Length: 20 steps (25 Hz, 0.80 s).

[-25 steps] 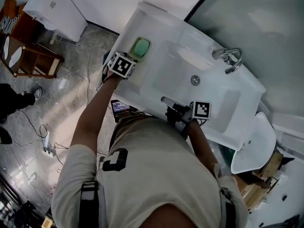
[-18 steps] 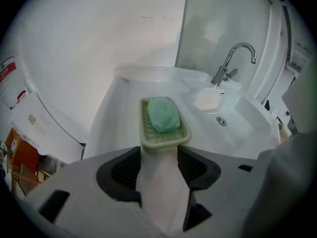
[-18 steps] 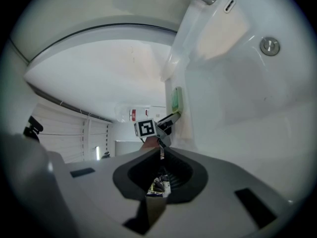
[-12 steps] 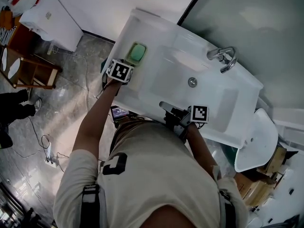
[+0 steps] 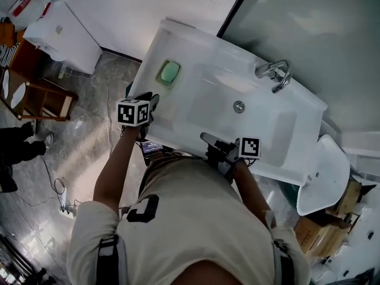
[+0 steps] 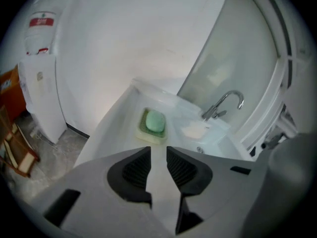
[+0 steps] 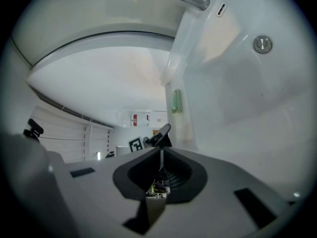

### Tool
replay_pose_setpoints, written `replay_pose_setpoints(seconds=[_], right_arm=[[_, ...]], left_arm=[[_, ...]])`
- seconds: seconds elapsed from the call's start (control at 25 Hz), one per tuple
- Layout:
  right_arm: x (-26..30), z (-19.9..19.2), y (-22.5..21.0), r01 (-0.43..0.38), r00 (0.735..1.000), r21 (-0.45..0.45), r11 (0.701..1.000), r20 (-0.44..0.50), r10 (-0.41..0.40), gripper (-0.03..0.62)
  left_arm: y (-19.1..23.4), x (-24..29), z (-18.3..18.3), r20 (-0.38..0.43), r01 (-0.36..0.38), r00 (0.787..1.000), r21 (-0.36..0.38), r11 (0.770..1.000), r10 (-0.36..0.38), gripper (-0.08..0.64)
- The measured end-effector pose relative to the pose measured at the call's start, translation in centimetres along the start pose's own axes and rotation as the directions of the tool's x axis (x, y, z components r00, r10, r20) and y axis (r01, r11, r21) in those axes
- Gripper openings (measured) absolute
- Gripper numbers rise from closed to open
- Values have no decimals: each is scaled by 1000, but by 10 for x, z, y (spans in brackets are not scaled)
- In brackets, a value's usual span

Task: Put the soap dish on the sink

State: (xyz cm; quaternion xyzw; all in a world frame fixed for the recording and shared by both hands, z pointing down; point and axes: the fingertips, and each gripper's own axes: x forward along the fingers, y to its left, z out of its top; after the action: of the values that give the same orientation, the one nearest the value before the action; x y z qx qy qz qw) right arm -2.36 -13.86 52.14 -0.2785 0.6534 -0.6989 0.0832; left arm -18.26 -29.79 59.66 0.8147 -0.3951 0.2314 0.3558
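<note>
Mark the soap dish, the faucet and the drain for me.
soap dish [image 6: 150,138], left gripper view, on the near rim of the dish.
faucet [image 5: 274,72], head view, on the middle of its chrome body.
drain [image 5: 238,106], head view, on the centre of the round plug.

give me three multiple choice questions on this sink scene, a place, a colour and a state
1. Where does the soap dish lie? A in the basin B on the sink's flat rim C on the floor
2. What colour is the soap? A green B pink C blue
3. The right gripper has its fingers: A wide apart B together C clamped on the tap
Answers: B, it rests on the flat rim; A, the bar is pale green; B, no gap shows between them.
</note>
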Motion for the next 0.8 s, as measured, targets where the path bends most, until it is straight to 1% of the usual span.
replay_pose_setpoints(seconds=[0.08, 0.12, 0.2, 0.32, 0.4, 0.44, 0.48, 0.56, 0.68, 0.8], right_arm=[[-2, 3, 1, -13, 1000, -12, 1000, 12, 13, 25], [-2, 5, 4, -29, 999, -28, 999, 16, 29, 21], [-1, 9, 14, -76, 997, -76, 994, 21, 78, 12], [8, 12, 35, -143, 990, -165, 976, -5, 144, 11], [15, 9, 45, -164, 986, -205, 965, -40, 159, 11], [18, 6, 48, -170, 985, -215, 962, -56, 162, 11], [21, 3, 51, -174, 984, -221, 960, -67, 163, 11], [23, 0, 53, -172, 985, -222, 960, -71, 160, 11], [24, -3, 54, -169, 985, -220, 961, -58, 160, 11], [27, -13, 58, -177, 984, -230, 957, -69, 165, 11]], left_arm=[[-19, -25, -8, 67, 86, 995, -82, 993, -80, 56], [-28, -37, -12, 96, 119, 989, -107, 987, -109, 47], [-46, -58, -18, 150, 186, 974, -121, 975, -167, 29], [-74, -76, -20, 200, 290, 942, -80, 954, -269, 21], [-90, -82, -18, 198, 337, 924, -27, 941, -326, 20], [-96, -84, -17, 194, 349, 919, 4, 937, -343, 20], [-100, -87, -15, 192, 354, 916, 30, 935, -353, 20], [-104, -91, -12, 193, 356, 913, 57, 933, -360, 20], [-109, -91, -16, 178, 373, 908, 69, 925, -379, 20], [-115, -90, -27, 153, 395, 903, 79, 915, -402, 20]])
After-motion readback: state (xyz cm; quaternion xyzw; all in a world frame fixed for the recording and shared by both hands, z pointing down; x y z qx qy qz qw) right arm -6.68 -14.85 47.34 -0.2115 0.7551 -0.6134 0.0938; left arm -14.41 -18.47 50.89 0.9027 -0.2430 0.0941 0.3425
